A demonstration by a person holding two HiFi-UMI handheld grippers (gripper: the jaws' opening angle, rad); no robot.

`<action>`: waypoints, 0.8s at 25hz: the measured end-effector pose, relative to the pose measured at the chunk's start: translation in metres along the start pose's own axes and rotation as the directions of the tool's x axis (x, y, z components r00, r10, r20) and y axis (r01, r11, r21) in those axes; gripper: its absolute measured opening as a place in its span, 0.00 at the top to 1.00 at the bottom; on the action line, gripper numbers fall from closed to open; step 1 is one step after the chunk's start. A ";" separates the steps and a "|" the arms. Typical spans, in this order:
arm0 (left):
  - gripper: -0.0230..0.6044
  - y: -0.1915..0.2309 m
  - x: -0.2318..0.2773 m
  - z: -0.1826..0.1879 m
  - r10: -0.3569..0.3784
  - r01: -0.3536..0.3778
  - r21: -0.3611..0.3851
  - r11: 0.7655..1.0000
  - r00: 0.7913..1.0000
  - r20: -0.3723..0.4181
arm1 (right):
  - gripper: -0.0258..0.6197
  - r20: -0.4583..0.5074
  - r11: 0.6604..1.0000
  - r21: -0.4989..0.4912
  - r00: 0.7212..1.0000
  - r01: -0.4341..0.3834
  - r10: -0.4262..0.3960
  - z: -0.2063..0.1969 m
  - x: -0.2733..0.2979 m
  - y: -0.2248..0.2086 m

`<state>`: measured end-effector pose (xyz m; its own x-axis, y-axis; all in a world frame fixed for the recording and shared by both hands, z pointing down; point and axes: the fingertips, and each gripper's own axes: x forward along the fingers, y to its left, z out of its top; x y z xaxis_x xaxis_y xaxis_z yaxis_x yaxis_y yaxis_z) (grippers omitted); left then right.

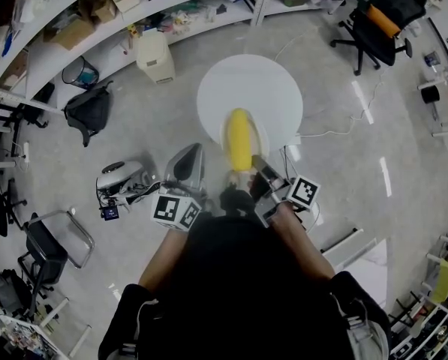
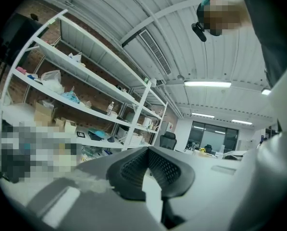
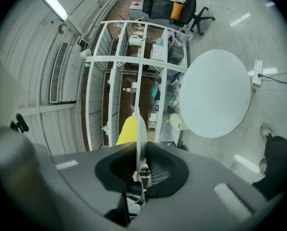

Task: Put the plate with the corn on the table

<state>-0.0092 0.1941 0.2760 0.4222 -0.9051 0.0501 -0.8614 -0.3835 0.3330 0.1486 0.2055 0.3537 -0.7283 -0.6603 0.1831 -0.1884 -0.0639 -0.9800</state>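
Closest to you, your right gripper (image 1: 255, 163) is clenched on the near rim of the white round plate (image 1: 262, 139). In the right gripper view that rim runs edge-on straight between the two dark pads, and both pads press on it, so that's a proper grip. The yellow corn cob (image 1: 240, 139) lies lengthwise on the plate, pointing away from you, roughly along its middle.

Your left gripper (image 1: 193, 153) sits just to the left of the plate, near it but apart from it. In the left gripper view its pads meet at the tips with nothing pinched between them, so it's closed on air.

As for where the plate is: you're holding it out in front of you, carried by the right gripper alone. From the head view it overlaps the near edge of the round white table (image 1: 250, 88), but the right gripper view shows the tabletop ahead and clearly apart from the plate, so it's not set down on it.

Further out it's grey floor (image 1: 404, 148) all round the table. A black backpack (image 1: 88, 111) lies off to your left, with a cream boxy container (image 1: 156, 57) past it. Behind those are the white metal shelves (image 1: 96, 21), stacked with cardboard boxes. A black office chair (image 1: 381, 13) with an orange cushion stands far right.
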 end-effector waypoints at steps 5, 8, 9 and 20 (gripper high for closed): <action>0.96 0.000 0.024 0.003 0.041 -0.041 -0.012 0.999 0.999 0.012 | 0.89 -0.030 1.000 -0.013 1.000 0.001 -0.001 0.026 0.012 -0.002; 0.96 0.001 0.033 0.009 0.067 -0.067 -0.011 0.998 0.997 0.025 | 0.89 -0.047 1.000 -0.013 0.999 -0.009 0.008 0.038 0.020 0.001; 0.96 0.003 0.036 0.011 0.074 -0.073 -0.008 0.997 0.997 0.029 | 0.89 -0.052 1.000 -0.015 0.999 -0.012 0.011 0.042 0.024 0.003; 0.96 0.032 0.054 0.025 0.108 -0.108 0.007 0.994 0.993 0.039 | 0.89 -0.071 1.000 0.003 0.997 -0.014 0.014 0.057 0.057 0.000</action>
<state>-0.0209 0.1288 0.2659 0.3159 -0.9475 0.0492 -0.9039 -0.2848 0.3192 0.1449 0.1255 0.3598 -0.7761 -0.6060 0.1744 -0.1763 -0.0570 -0.9827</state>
